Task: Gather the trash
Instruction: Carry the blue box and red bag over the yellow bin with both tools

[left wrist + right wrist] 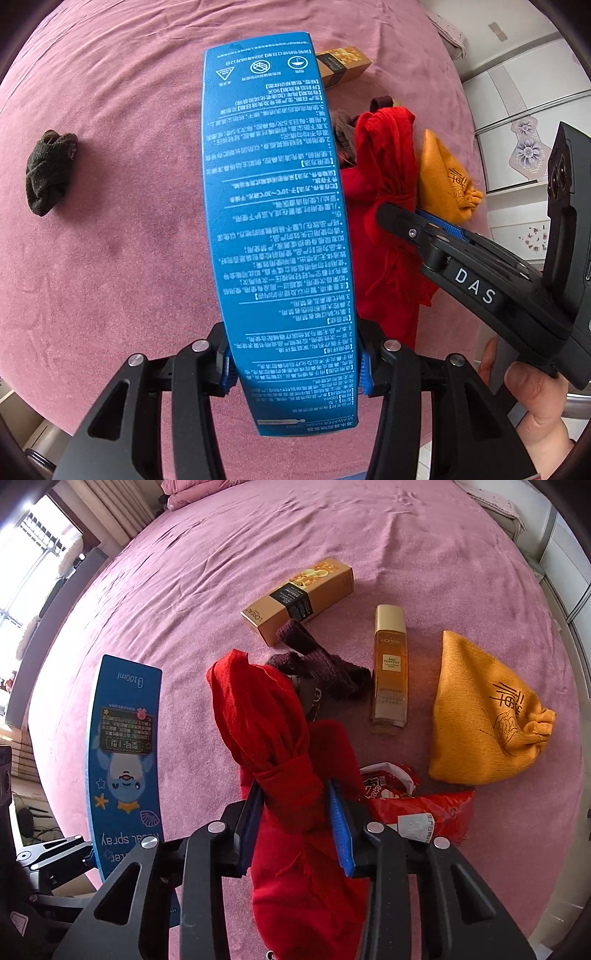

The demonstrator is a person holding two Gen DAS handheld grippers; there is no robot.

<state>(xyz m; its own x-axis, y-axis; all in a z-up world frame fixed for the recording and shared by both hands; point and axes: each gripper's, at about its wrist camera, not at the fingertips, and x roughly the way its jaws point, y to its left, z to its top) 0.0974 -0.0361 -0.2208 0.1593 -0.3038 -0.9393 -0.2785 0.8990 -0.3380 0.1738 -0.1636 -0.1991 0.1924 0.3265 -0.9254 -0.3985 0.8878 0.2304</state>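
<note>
A tall blue nasal spray box [280,221] stands lifted above the pink bedspread [110,240], and my left gripper [295,369] is shut on its lower end, blue pads pressing both sides. The same box [125,746] shows at the left of the right wrist view. A knotted red cloth [258,716] lies on the bed; my right gripper [295,805] is shut on its tied neck, pointing steeply down. In the left wrist view that right gripper [424,225] reaches in from the right onto the red cloth [384,155].
On the bed lie a gold carton [299,598], a gold bottle [389,664], dark maroon socks [325,664], a yellow drawstring pouch [480,716] and a red snack wrapper [424,805]. A dark balled sock [48,170] sits far left. A hand [535,398] holds the right gripper.
</note>
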